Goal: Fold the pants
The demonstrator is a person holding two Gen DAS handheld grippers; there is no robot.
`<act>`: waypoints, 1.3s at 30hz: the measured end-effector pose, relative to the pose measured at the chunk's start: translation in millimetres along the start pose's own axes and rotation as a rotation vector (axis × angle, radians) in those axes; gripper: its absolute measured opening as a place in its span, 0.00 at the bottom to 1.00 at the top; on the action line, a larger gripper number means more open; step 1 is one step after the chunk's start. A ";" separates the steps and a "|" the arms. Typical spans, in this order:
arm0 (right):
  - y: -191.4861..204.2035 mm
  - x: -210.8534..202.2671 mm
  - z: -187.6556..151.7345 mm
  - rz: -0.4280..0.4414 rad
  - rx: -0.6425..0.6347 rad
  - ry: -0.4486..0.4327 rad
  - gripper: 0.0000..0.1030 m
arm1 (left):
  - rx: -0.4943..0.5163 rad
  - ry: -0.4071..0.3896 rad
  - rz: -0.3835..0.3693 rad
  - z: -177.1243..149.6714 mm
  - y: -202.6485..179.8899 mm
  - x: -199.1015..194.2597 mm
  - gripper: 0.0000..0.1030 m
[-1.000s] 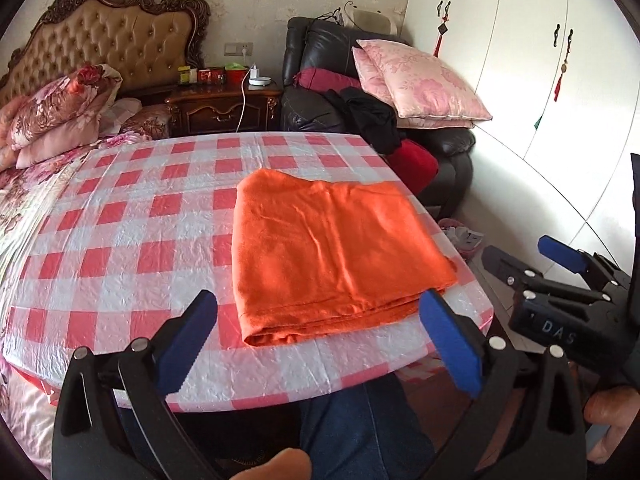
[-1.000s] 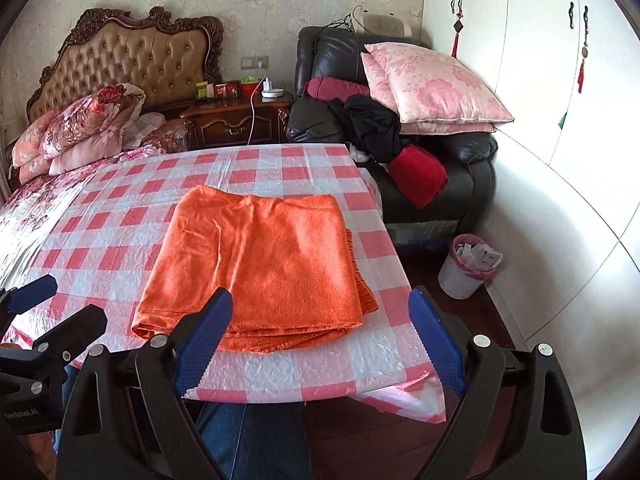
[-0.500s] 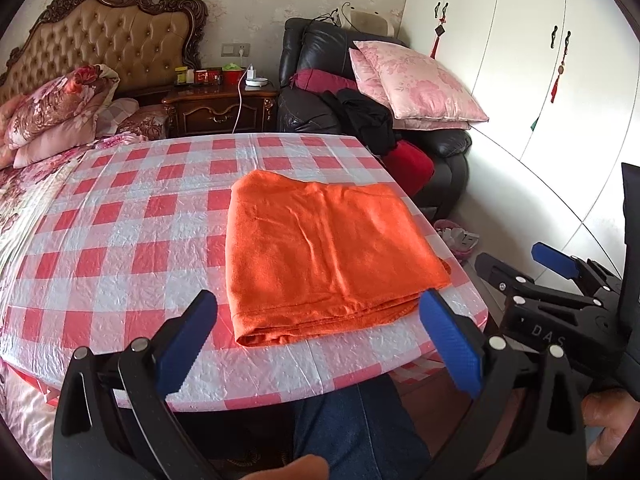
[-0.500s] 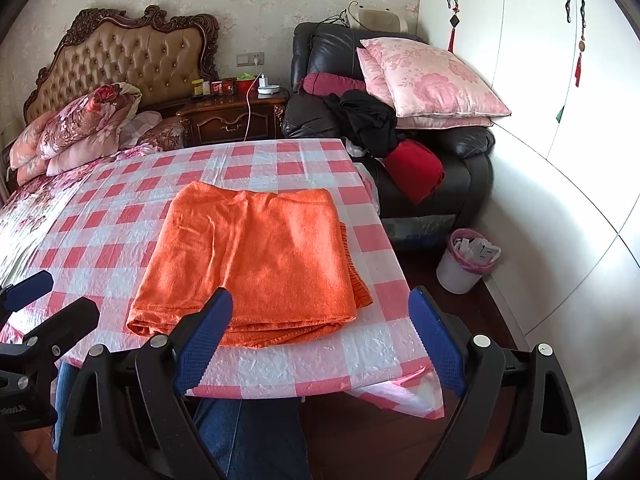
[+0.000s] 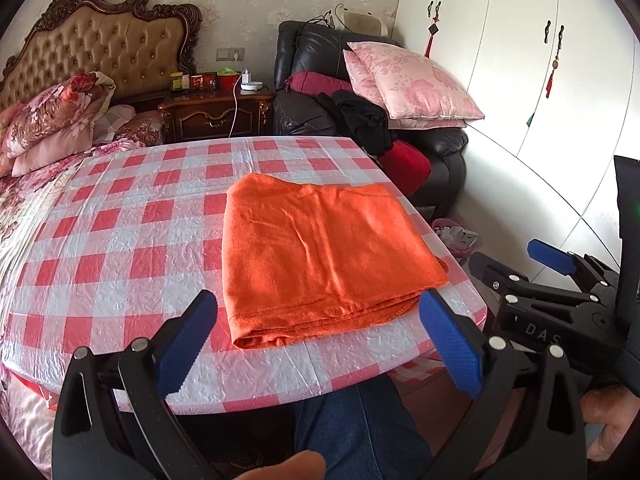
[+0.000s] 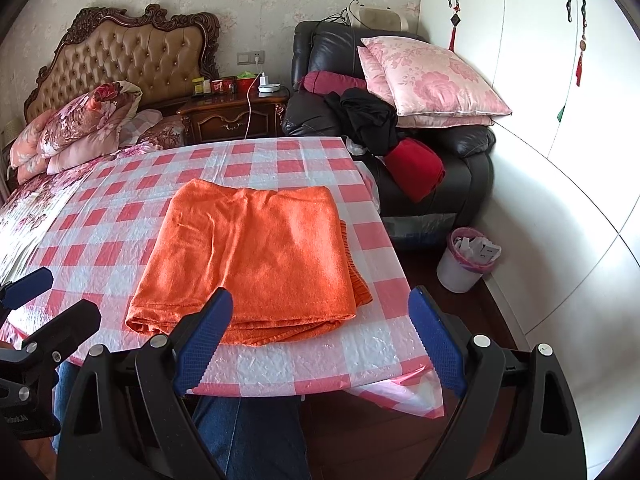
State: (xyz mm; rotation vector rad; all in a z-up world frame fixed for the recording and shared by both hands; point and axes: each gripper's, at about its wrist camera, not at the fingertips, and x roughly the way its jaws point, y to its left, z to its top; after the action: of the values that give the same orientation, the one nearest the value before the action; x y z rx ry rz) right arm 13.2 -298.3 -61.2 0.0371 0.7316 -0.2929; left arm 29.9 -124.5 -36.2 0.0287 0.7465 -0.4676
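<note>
Orange pants (image 5: 324,256), folded into a flat, roughly rectangular stack, lying on a table under a red-and-white checked plastic tablecloth (image 5: 120,248), toward the near right portion of the surface; layered fold edges facing the near edge, a ribbed strip of the lower layer protruding at the right side in the right wrist view (image 6: 356,280). Not touched by either tool.

Left gripper (image 5: 320,340) held over the near table edge, blue-padded fingers (image 5: 186,338) spread wide, nothing between them, tips short of the pants. Right gripper (image 6: 320,340) likewise spread wide and empty, left fingertip overlapping the near edge of the pants in the picture, contact not determinable. Right gripper also seen from the side at the right margin of the left wrist view (image 5: 560,292); left gripper at the left margin of the right wrist view (image 6: 36,320).

Below the table edge, a leg in blue jeans (image 6: 248,436); part of a hand (image 5: 612,412) at lower right of the left wrist view.

Background: tufted headboard (image 5: 104,48), floral bedding (image 5: 52,116), wooden nightstand (image 5: 216,114), black leather armchair (image 5: 320,64) bearing pink pillows (image 5: 412,84) and dark and red clothing, white wardrobe doors (image 5: 520,60), small waste bin (image 6: 466,260) on the floor.
</note>
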 end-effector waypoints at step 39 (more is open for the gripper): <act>-6.3 5.4 -9.0 -0.005 0.006 0.010 0.84 | 0.009 -0.025 -0.023 7.1 -4.0 9.1 0.98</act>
State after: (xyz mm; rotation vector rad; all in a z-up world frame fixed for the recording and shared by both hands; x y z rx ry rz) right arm 9.4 -304.5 -71.0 0.0421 0.7405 -0.2998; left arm 38.6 -133.1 -36.4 0.0223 0.7205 -0.4920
